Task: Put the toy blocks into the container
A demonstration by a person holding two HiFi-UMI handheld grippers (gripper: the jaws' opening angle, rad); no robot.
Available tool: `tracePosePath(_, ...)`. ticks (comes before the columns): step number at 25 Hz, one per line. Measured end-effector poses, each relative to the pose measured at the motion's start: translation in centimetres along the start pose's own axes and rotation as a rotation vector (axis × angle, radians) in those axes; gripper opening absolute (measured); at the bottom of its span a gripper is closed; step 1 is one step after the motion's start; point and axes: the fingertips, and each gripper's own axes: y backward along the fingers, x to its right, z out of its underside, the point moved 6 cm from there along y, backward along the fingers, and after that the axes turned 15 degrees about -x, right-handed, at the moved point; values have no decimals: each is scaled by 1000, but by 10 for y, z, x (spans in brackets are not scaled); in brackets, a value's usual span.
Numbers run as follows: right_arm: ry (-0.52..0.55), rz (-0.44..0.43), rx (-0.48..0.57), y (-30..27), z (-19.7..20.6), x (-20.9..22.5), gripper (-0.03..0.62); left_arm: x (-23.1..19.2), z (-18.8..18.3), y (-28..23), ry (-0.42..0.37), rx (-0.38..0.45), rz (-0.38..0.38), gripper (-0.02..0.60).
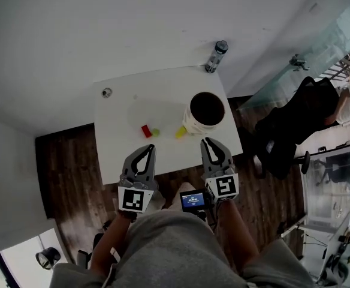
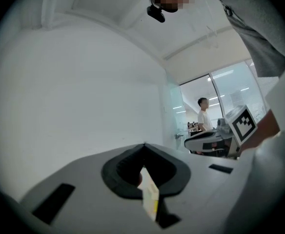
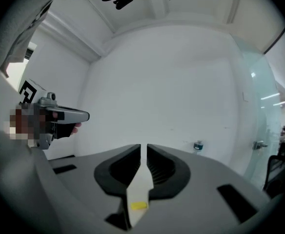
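On the white table [image 1: 121, 143] stands a white bucket [image 1: 206, 110] with a dark inside, near the right edge. In front of it lie a red block [image 1: 146, 131], a green block [image 1: 156, 132] and a yellow block [image 1: 181, 132]. My left gripper [image 1: 148, 150] hovers at the table's near edge, short of the red and green blocks, its jaws shut and empty [image 2: 143, 147]. My right gripper [image 1: 207, 141] hovers just before the bucket, right of the yellow block. Its jaws [image 3: 143, 147] are all but together, with only a thin slit and nothing between them. The yellow block [image 3: 139, 205] shows below them.
A water bottle [image 1: 216, 56] stands at the table's far right corner, and a small round object [image 1: 106, 92] sits at the far left. A black chair [image 1: 298, 122] stands right of the table on the dark wood floor. A white wall lies beyond. A person [image 2: 202, 112] stands far off.
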Motion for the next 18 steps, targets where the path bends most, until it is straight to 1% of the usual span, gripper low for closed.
tracePosePath(2,-12,5,-14,-9,-1,-2,28,-6,2,-4,8,-14,13,6)
tracePosePath(4,-22,8,-27,-21,2,-1,28,-11,4,-10,-1,-26,21,6)
tracePosePath(7,-28,4,-70,-41,17,0,29,-15,4,-18,-3,-22,21,6)
tracePosePath(9,-35,-9,-116,-56,33,-4,32,-18,7,-21,0,-27,18,6)
tracePosePath(12,-30,-36,-197,-80,63,-10,63,-20,12,-24,10,-47,17,6)
tracePosePath(14,-29,-52,-248,-96,83,-12,71,-21,16,-25,8,-69,22,6)
tracePosePath(18,-71,-69,-344,-124,120,-15,92,-25,25,-28,2,-104,19,6)
